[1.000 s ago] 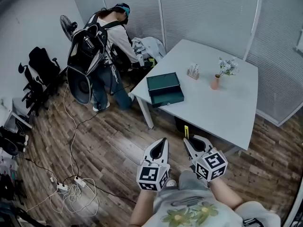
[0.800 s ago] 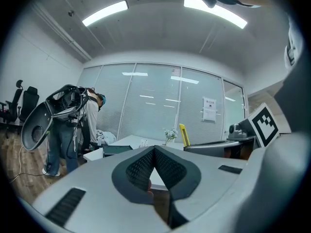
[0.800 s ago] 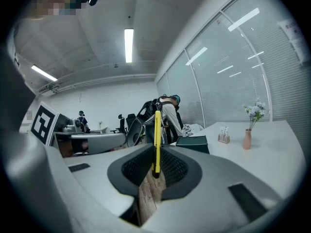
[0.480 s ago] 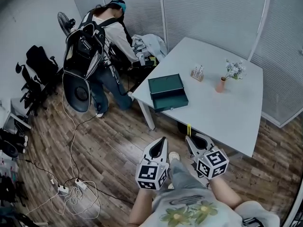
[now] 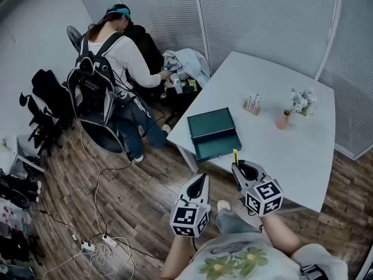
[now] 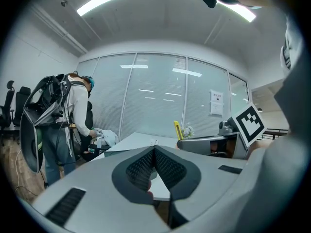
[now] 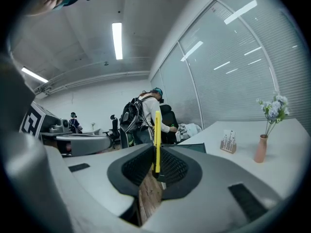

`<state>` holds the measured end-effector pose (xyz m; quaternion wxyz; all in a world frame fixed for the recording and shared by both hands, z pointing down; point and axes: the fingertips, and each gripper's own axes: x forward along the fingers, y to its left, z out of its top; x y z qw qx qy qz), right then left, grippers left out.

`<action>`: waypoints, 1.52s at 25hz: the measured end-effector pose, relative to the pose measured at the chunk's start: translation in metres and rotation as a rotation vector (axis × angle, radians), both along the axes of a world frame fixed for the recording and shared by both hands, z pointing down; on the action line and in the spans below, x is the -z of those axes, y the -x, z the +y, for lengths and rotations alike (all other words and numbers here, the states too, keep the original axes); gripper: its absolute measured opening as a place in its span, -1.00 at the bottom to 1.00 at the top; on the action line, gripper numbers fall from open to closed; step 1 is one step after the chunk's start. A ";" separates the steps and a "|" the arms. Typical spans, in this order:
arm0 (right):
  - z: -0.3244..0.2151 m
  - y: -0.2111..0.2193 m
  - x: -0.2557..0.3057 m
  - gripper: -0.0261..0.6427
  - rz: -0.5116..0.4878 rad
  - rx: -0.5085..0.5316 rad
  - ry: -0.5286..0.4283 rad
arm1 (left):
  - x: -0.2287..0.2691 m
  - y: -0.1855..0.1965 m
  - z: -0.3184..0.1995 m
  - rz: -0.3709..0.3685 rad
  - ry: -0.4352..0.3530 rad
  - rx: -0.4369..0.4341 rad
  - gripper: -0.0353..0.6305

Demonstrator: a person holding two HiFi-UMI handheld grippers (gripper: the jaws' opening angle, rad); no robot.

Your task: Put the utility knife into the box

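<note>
My right gripper (image 5: 237, 167) is clamped on the knife (image 7: 157, 135), whose long axis runs along the jaws with the yellow end forward. Left gripper (image 5: 202, 177) is closed and empty. The box (image 5: 214, 134) is at the table's (image 5: 285, 156) left corner.

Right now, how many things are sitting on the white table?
3. The green box sits by the near left edge, a small rack stands farther back, and a pink vase with flowers is right of it. The right tongs may hide more.
</note>
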<state>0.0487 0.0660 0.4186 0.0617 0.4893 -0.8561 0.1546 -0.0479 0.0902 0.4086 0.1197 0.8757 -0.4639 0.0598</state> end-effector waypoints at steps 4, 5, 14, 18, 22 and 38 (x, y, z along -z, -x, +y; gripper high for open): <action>-0.047 0.000 -0.003 -0.77 0.032 0.018 0.001 | -0.006 0.005 -0.039 0.002 0.020 0.014 -0.89; -0.059 -0.001 -0.006 -0.77 0.044 0.023 0.000 | -0.009 0.005 -0.049 0.001 0.025 0.018 -0.89; -0.131 0.007 -0.018 -0.77 0.173 0.100 -0.031 | -0.024 0.020 -0.115 -0.014 0.059 0.075 -0.89; -0.154 0.009 -0.025 -0.77 0.215 0.140 -0.045 | -0.032 0.026 -0.139 -0.022 0.066 0.104 -0.89; -0.173 0.010 -0.032 -0.77 0.239 0.186 -0.039 | -0.038 0.033 -0.160 -0.028 0.068 0.137 -0.89; -0.194 0.021 -0.072 -0.77 0.469 0.360 -0.058 | -0.065 0.042 -0.182 -0.033 0.128 0.194 -0.89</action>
